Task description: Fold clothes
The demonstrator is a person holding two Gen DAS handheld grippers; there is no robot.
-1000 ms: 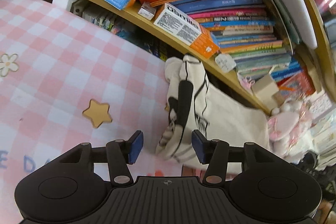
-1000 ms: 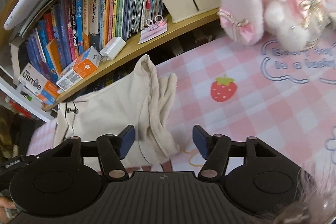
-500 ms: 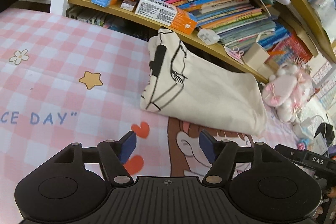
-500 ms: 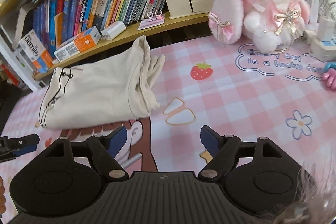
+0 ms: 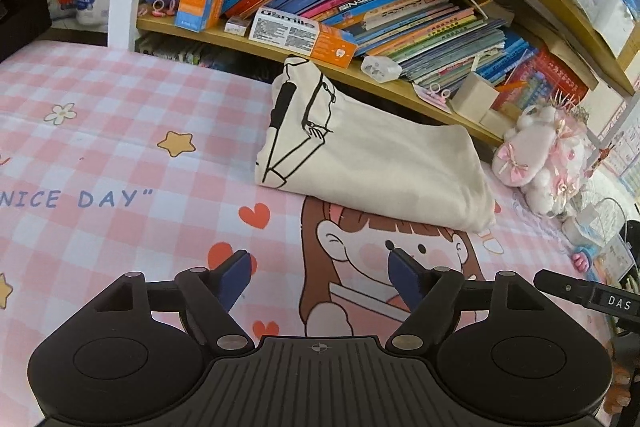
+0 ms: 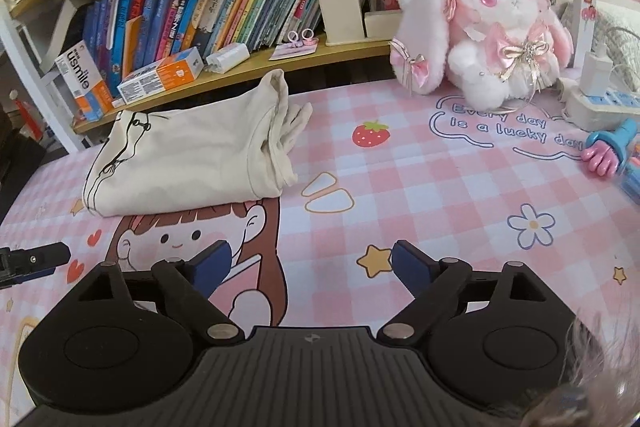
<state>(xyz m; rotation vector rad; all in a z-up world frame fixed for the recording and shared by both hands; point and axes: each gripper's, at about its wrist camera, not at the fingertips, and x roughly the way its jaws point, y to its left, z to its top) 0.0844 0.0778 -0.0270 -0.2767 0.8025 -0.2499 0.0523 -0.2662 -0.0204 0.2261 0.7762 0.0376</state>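
Both tongs backed off, jaws just opening, nothing between them.
We see the left gripper (image 5: 319,269) and right gripper (image 6: 310,263) spread, empty; the folded cream garment (image 5: 372,163) lies ahead, apparently done.

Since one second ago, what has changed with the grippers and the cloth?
Both grippers drew back from the folded cream garment. The left gripper and right gripper have just been opening, nothing between their jaws. The garment stays folded on the pink mat.
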